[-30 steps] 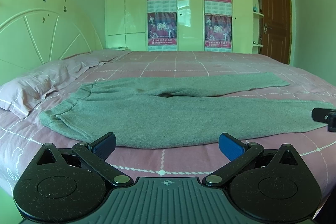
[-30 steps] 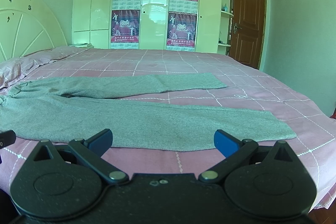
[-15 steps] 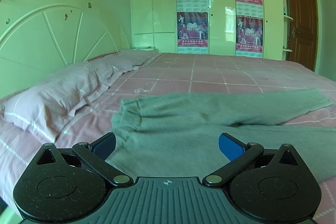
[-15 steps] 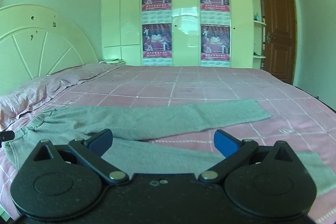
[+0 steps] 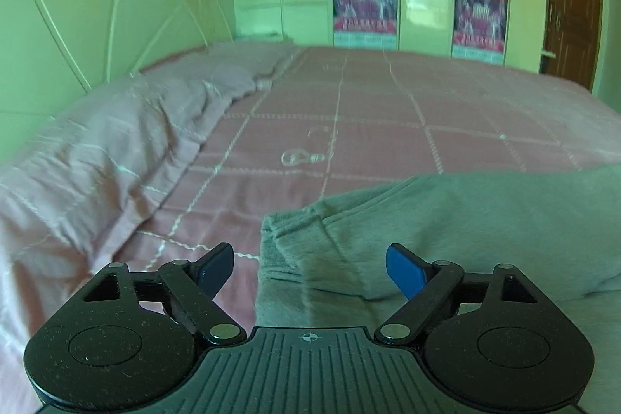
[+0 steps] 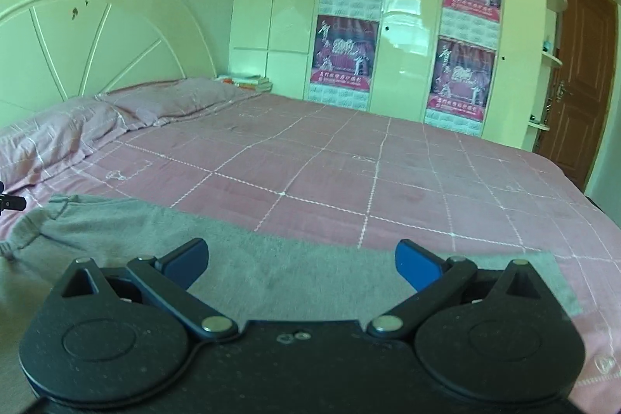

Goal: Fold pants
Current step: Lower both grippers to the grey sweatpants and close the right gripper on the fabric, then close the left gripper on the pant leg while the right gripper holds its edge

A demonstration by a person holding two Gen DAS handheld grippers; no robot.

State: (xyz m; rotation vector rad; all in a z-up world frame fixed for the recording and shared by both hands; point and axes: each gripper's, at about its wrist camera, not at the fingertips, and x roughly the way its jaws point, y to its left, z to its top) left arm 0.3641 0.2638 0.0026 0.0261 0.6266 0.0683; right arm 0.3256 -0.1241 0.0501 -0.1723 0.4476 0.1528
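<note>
Both hand-held grippers over the pants, nothing grasped yet.

The pants (image 5: 465, 220) lie flat on the bed (image 5: 368, 111), waistband toward the pillow (image 5: 116, 142). The left hand-held gripper (image 5: 309, 268) has its jaws apart around the waistband corner; they have just been closing, pads not yet pressing cloth. The right hand-held gripper (image 6: 300, 264) hangs released above a leg. Risk: the left pinches only the top layer, or catches the sheet, so the fold drags crooked.

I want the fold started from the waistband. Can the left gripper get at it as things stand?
Probably yes. The left gripper is open, its jaws just closing a little, with the pants waistband corner right ahead and nothing between.
</note>
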